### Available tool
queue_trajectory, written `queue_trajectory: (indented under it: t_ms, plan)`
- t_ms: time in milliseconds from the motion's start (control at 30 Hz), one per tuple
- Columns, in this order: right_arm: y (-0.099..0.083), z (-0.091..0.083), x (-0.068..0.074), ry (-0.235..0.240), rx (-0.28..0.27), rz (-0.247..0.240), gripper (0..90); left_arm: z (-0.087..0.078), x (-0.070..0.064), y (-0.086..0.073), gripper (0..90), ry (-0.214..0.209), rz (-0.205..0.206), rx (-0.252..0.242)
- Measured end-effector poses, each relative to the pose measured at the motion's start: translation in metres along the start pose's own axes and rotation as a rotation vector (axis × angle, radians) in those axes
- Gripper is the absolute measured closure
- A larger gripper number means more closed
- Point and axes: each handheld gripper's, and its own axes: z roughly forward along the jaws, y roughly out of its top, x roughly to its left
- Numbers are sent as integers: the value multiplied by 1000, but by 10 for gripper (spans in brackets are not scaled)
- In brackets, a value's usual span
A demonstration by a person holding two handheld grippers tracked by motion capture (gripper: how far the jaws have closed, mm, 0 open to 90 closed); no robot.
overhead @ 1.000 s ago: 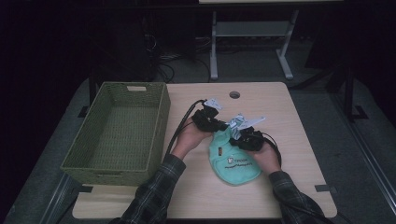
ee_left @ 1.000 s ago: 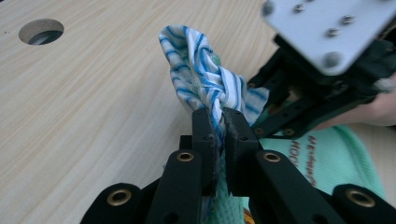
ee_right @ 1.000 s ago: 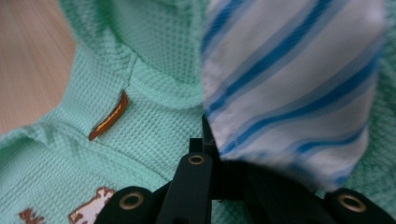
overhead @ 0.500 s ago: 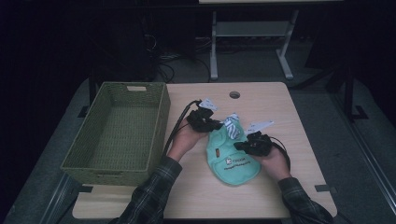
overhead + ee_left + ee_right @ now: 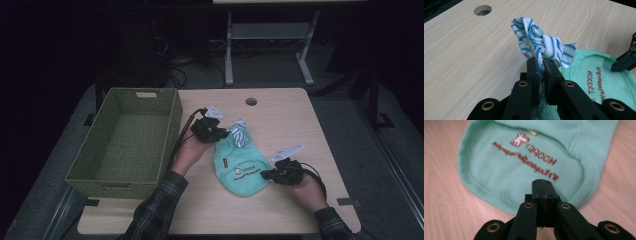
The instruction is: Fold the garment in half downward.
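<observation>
— Bib point(image 5: 243, 170) location?
— Mint green, flat on the worktop point(image 5: 280, 115), with the basket point(image 5: 125, 145) at nine o'clock.
— My left gripper point(image 5: 541, 72)?
— Jaws pinching its striped knot point(image 5: 541, 42) at twelve o'clock.
— Right gripper point(image 5: 543, 192)?
— Jaws clenched, empty, at four o'clock.

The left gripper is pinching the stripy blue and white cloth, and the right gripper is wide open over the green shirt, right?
Not quite. The right gripper is shut, with nothing between its jaws, as the right gripper view shows. The left gripper does pinch the striped cloth on the green shirt.
</observation>
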Motion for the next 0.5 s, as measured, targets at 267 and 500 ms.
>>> queue_trajectory:
  t_ms: [267,500]
  plan:
    - [4,5,-3,-1,-8,2,898,-8,-12,-1,839,-2,40,7]
    - [6,8,-7,-3,-18,2,898,-10,-32,-1,837,-1,99,19]
